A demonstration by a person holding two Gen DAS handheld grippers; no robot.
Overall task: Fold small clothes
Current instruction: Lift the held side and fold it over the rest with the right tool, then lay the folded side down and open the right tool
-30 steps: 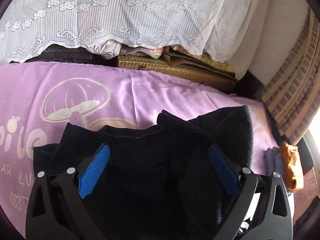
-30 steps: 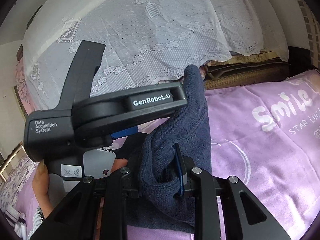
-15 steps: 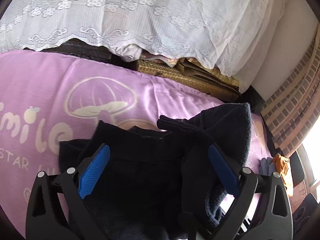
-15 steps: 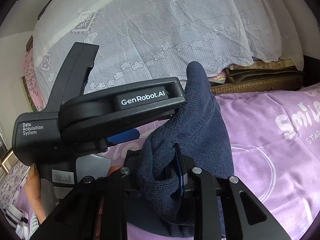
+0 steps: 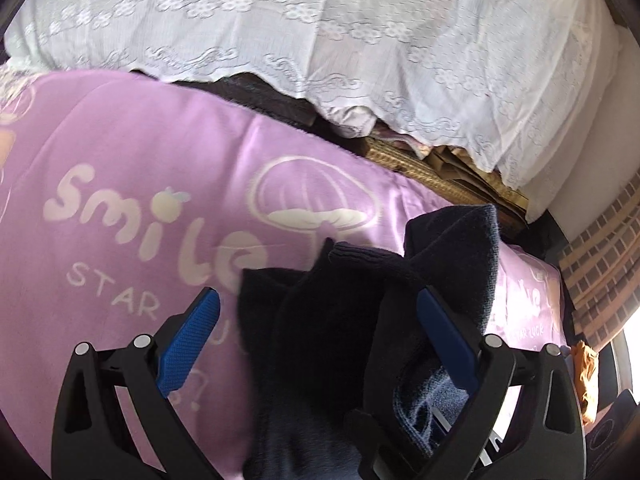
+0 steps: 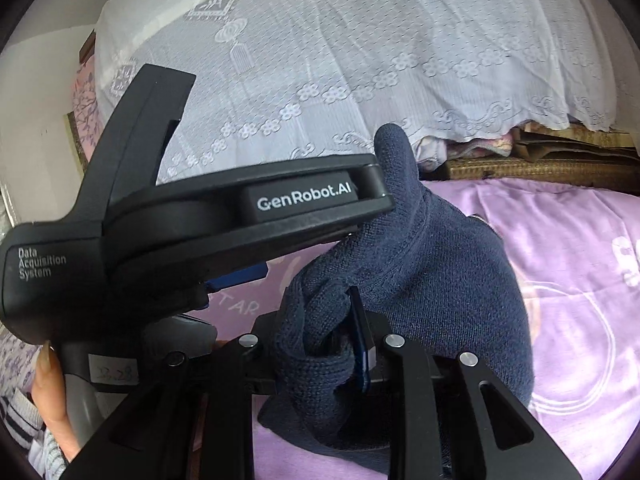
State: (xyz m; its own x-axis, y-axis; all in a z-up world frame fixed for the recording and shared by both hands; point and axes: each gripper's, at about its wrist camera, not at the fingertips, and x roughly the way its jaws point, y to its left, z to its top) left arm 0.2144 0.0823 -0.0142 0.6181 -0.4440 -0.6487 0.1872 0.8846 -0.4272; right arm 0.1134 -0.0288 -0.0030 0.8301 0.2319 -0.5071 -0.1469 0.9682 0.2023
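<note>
My right gripper (image 6: 352, 344) was clamped on a bunched fold of a dark navy knitted sock (image 6: 420, 264), which was lifted off the bed and draped forward over the jaws, its rounded end pointing up. My left gripper (image 5: 316, 340) stood wide apart, its blue pads (image 5: 188, 344) gripping nothing; the dark knit hung between them and lay against the pad on its right side, but I judged that as draping, not a hold. Below lay the purple blanket (image 5: 132, 168) with its mushroom print, and beyond it a white lace cover (image 5: 360, 40). I judged the fold unfinished: the sock was still in the air, crumpled, not yet laid flat. A small orange cloth (image 5: 586, 376) sat at the blanket's edge, its condition unclear.
</note>
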